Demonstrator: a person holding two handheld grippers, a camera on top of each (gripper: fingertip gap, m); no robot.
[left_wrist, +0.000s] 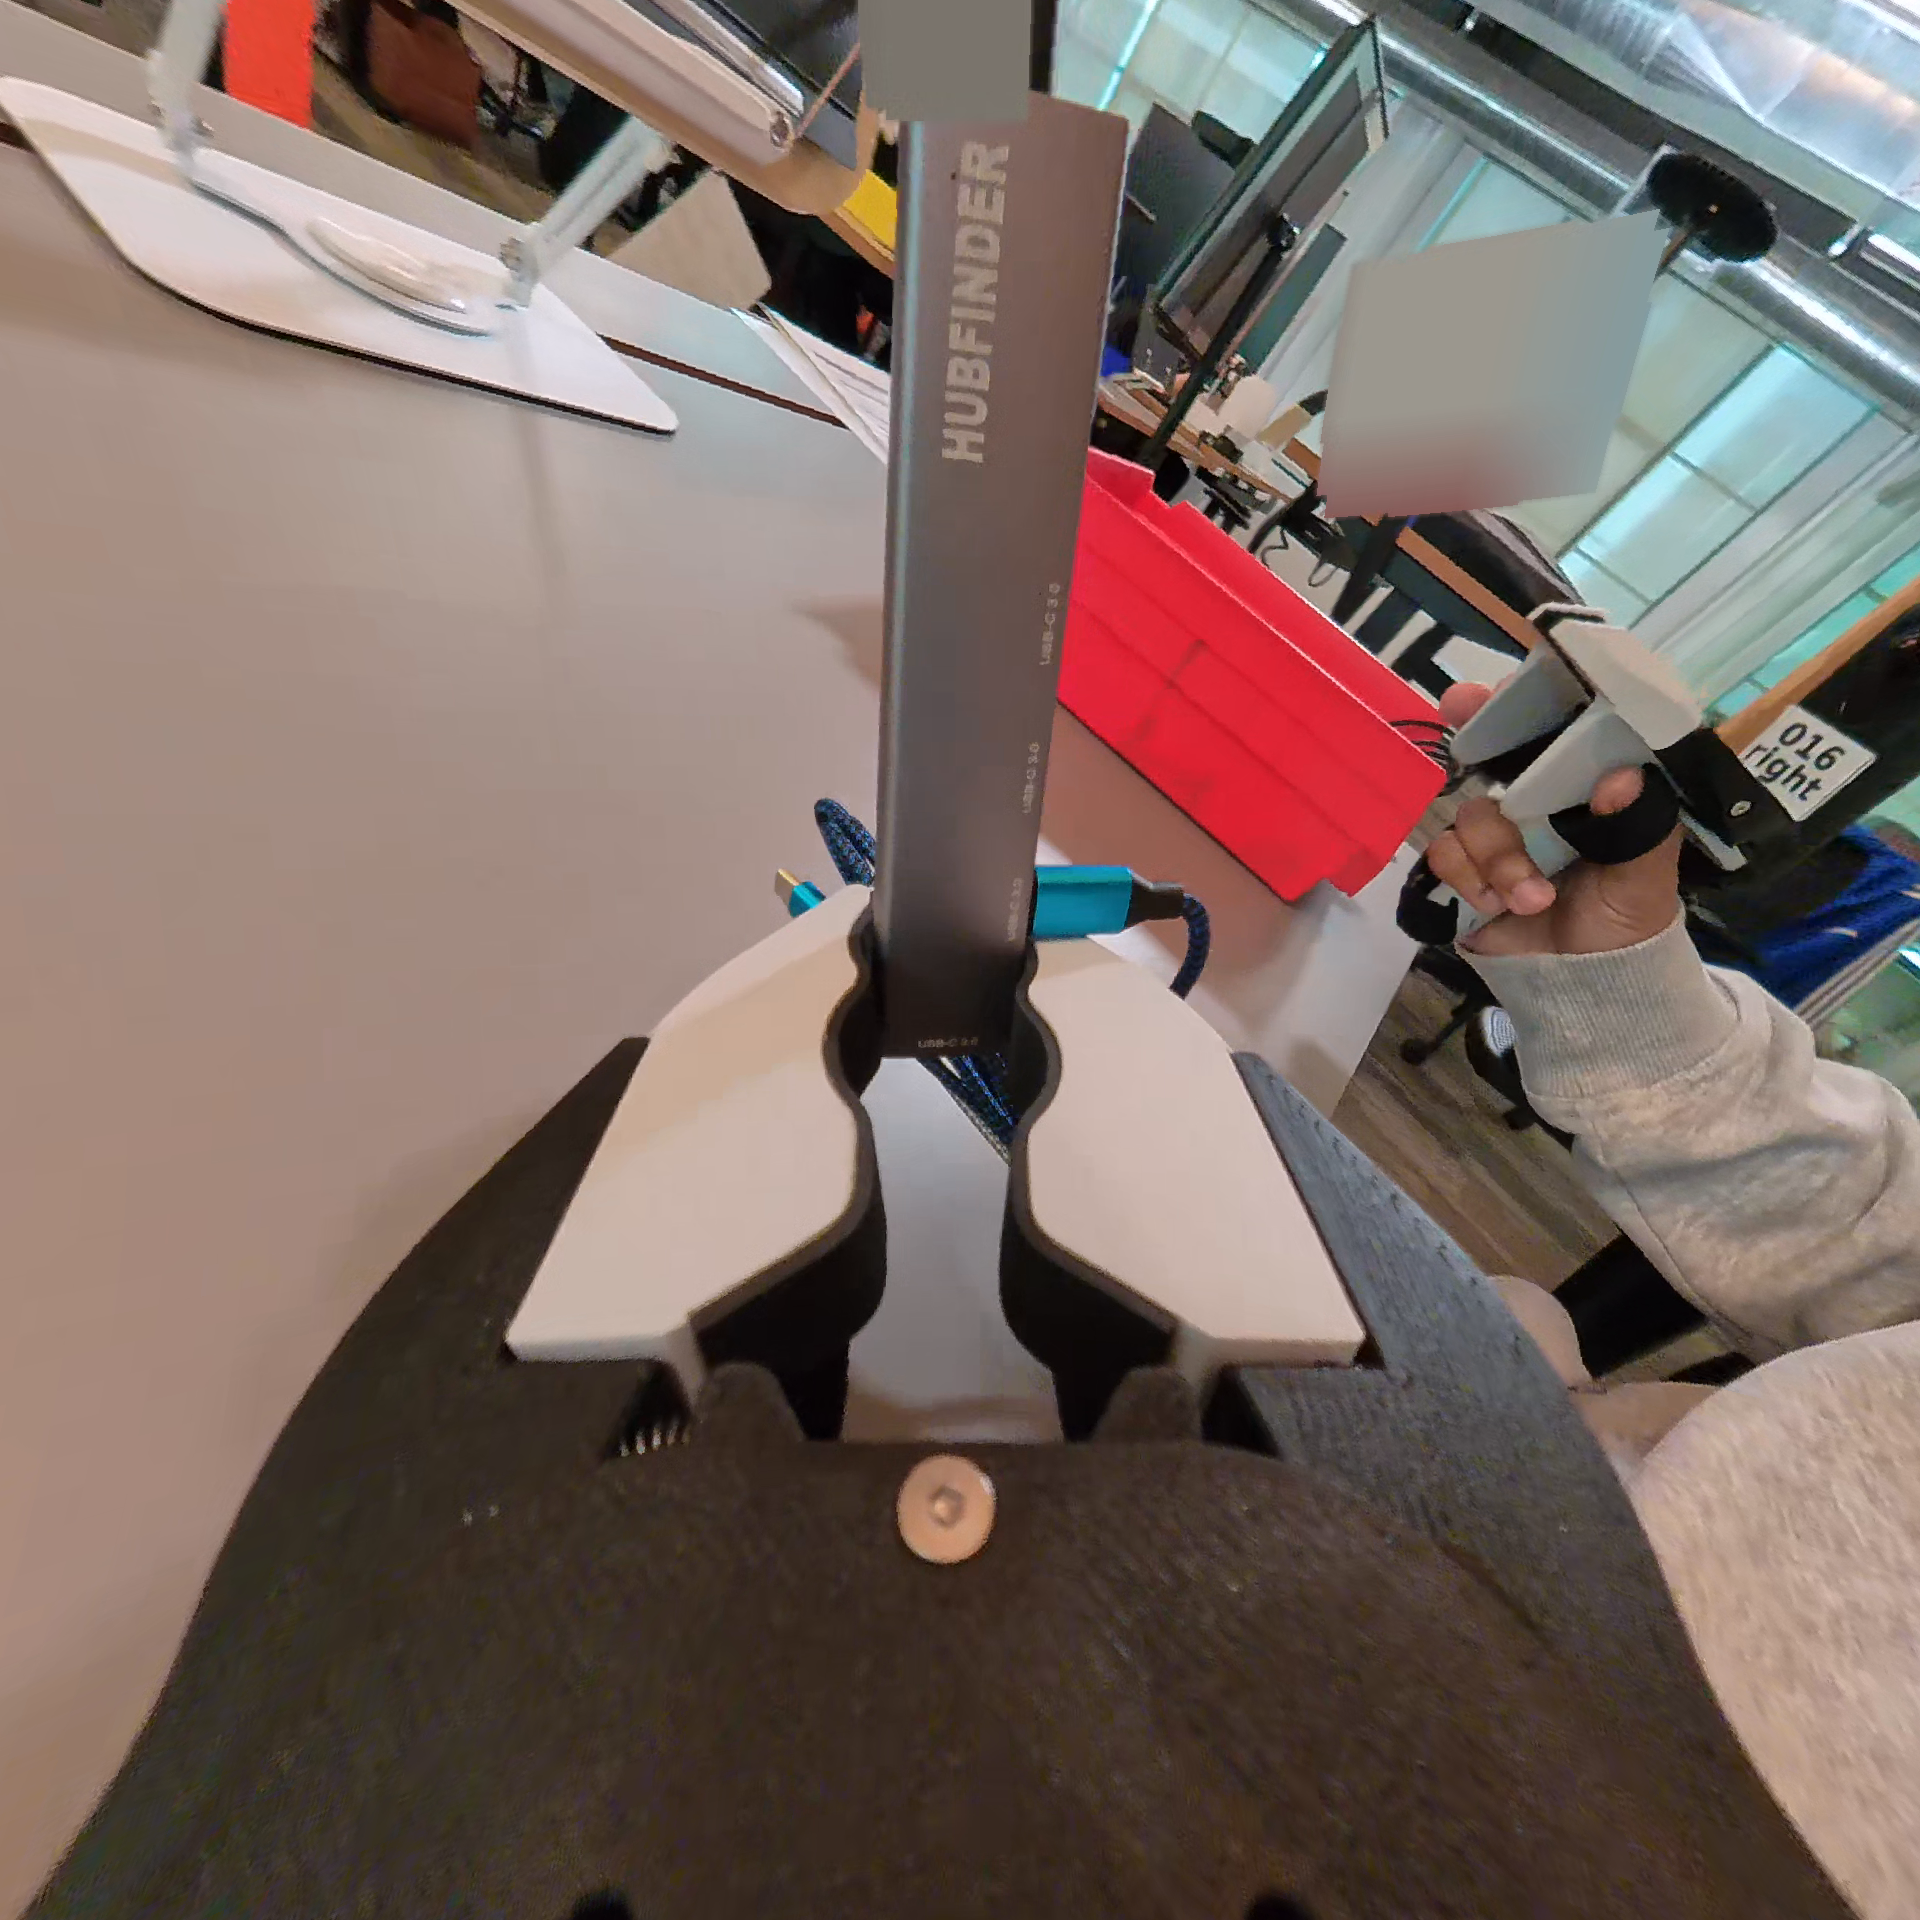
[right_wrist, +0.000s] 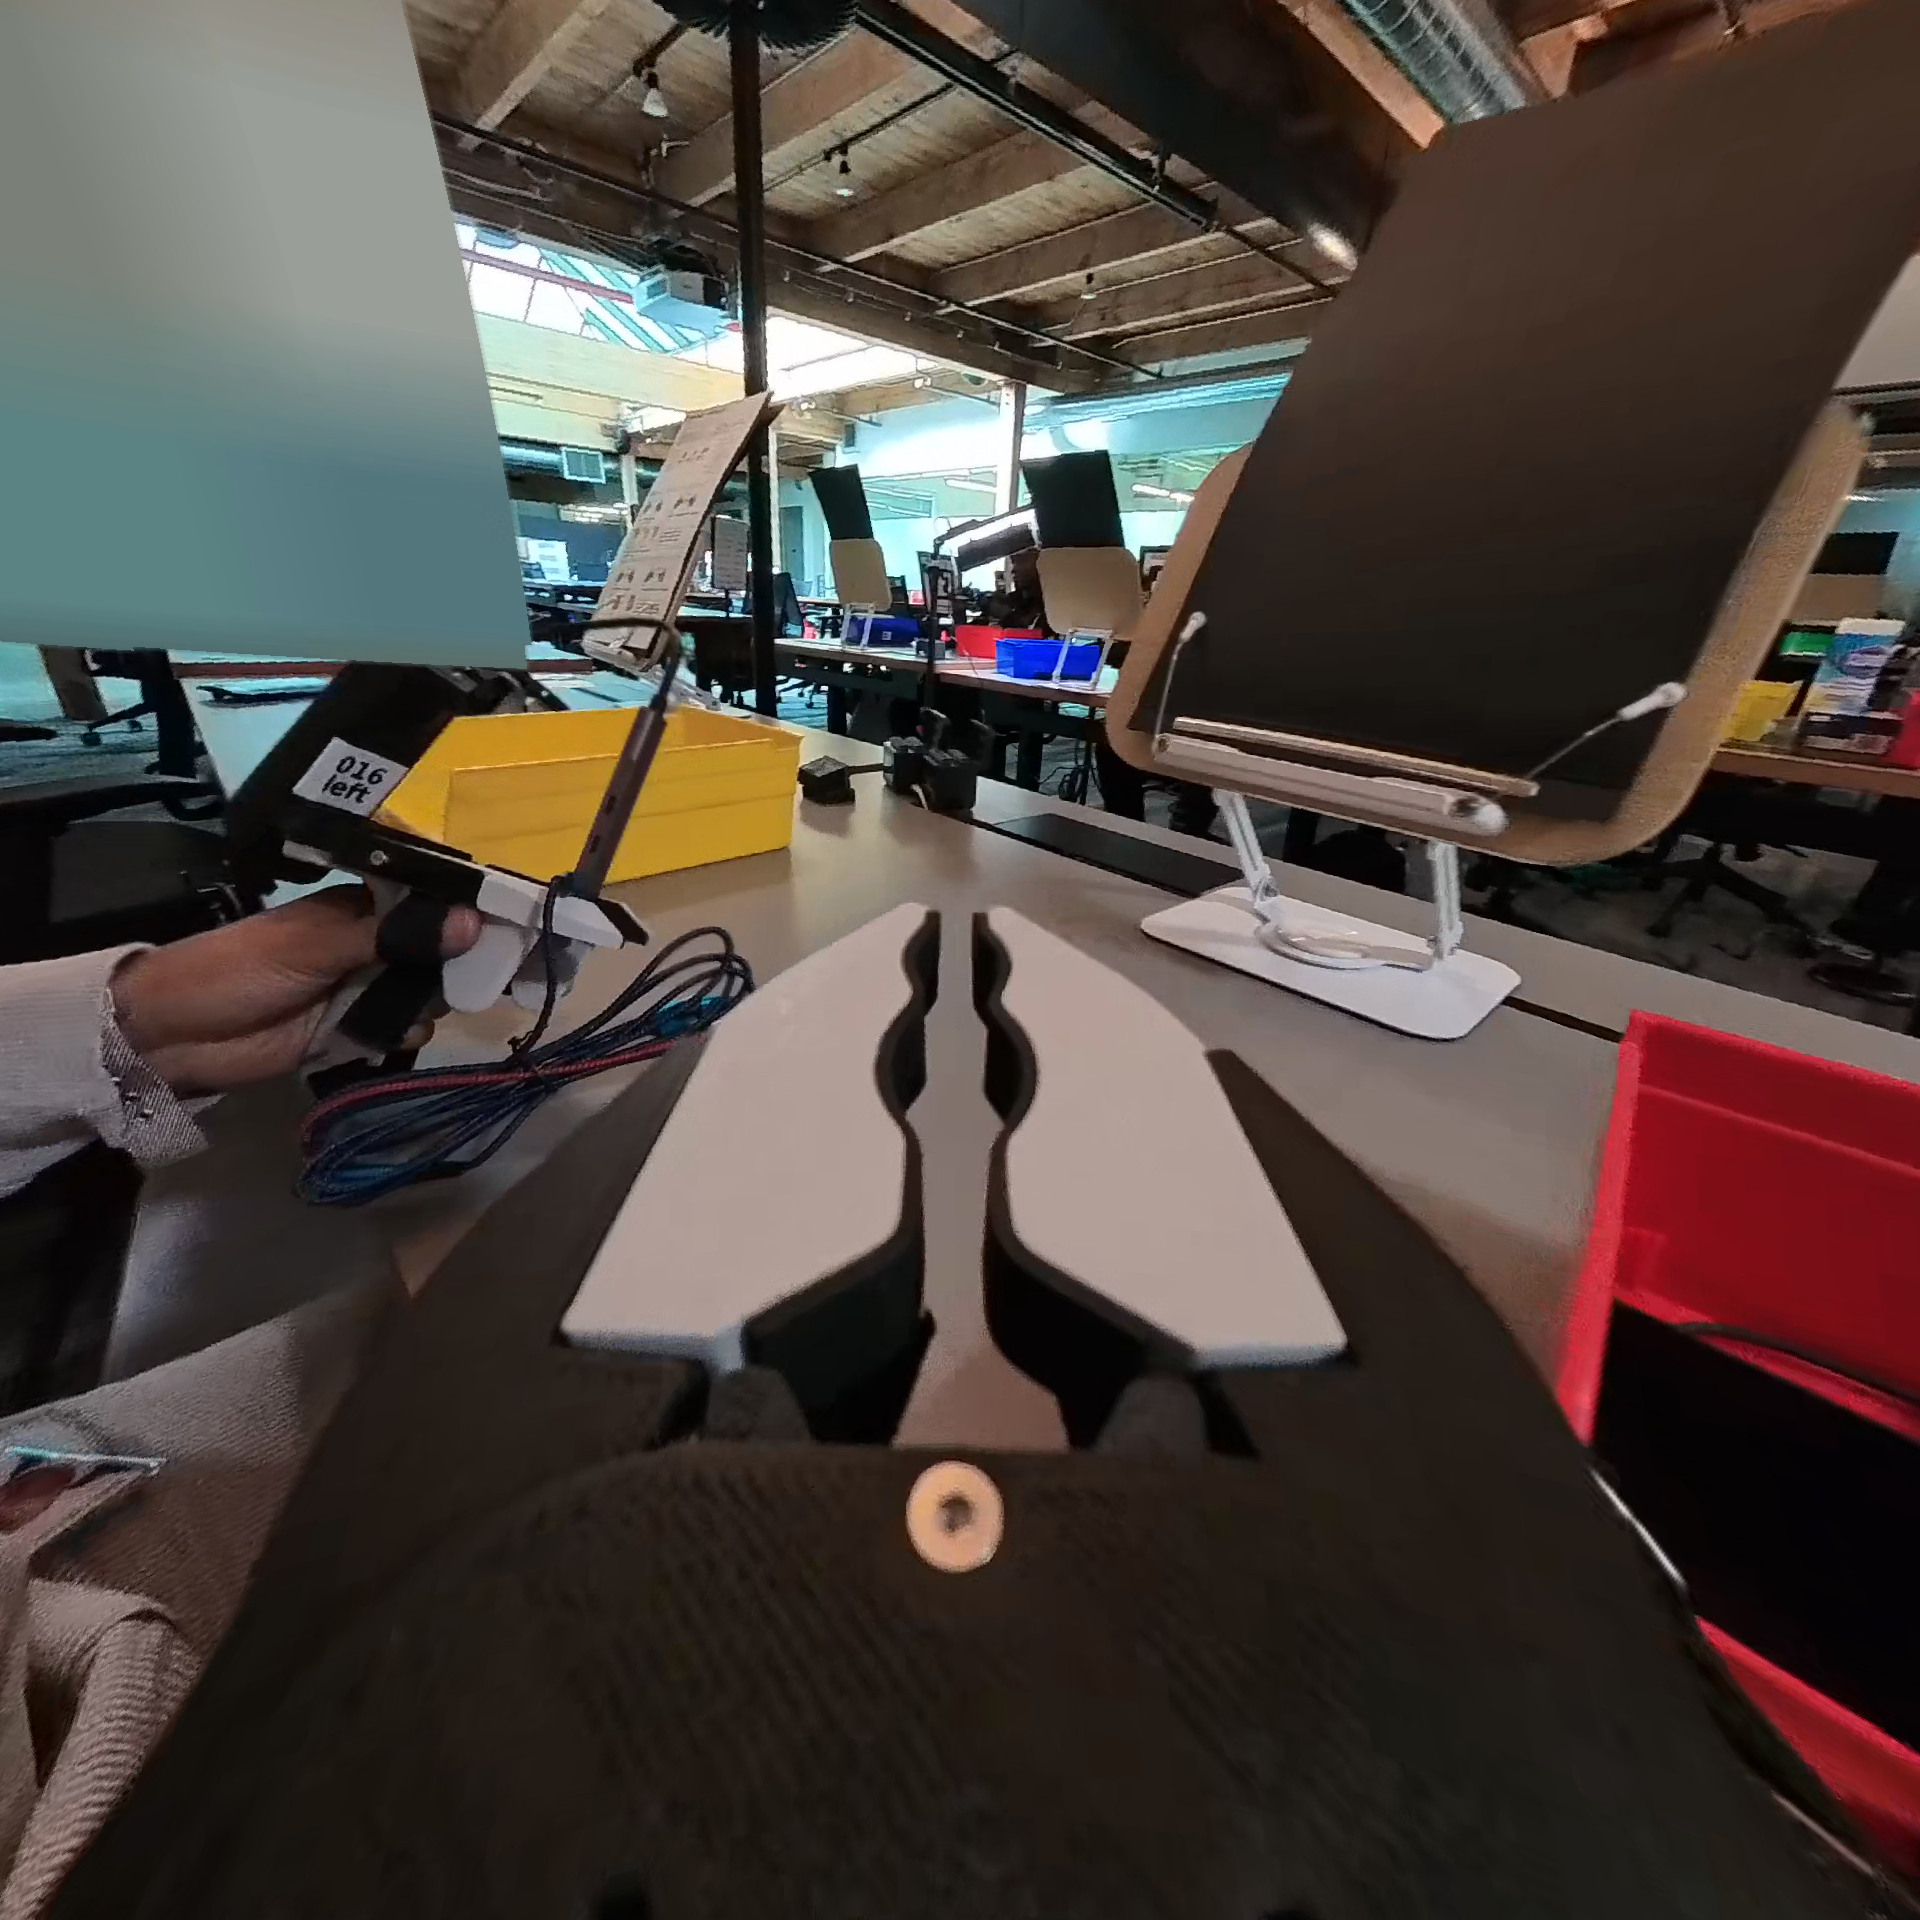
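My left gripper is shut on the lower end of a long slim grey USB hub and holds it upright above the grey table. A blue braided cable with a teal plug lies on the table just behind the hub. My right gripper is shut and empty, held above the table and apart from everything. In the right wrist view the left gripper shows at the left with the hub standing up from it, over a coil of blue and red braided cables.
A red bin stands at the right, also in the left wrist view. A yellow bin stands behind the left gripper. A dark tablet rests on a white stand at the back. A hand holds the right gripper's handle. Spacing between my two grippers at the tips: around 25 cm.
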